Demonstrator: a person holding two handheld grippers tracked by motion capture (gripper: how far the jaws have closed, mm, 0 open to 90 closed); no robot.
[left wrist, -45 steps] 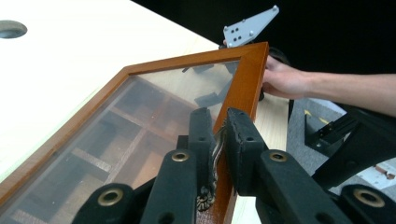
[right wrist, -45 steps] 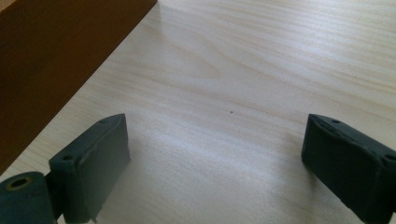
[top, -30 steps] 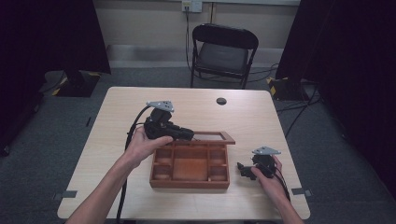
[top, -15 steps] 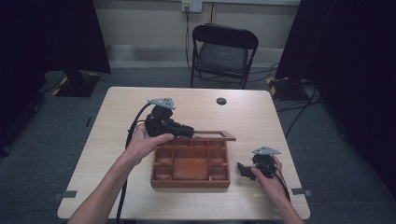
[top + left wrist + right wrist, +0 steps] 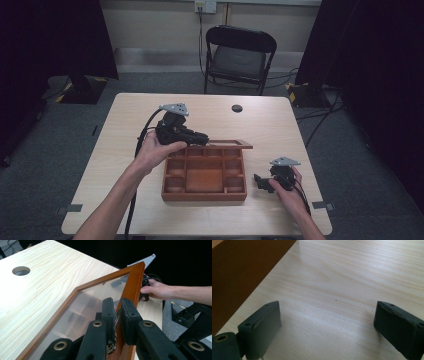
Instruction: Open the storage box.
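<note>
In the high view, the wooden box (image 5: 205,172) sat at centre frame on the desk (image 5: 125,115), its glass lid (image 5: 227,144) raised along the far edge. The left hand-held gripper (image 5: 200,137) held that lid; the right hand-held gripper (image 5: 260,181) rested lower right beside the box. The lid looked partly open, with more swing left.

The left gripper view added the jaws clamped on the lid's frame (image 5: 132,287).

The right gripper view added spread, empty jaws over bare desk, box wall (image 5: 244,272) upper left.
</note>
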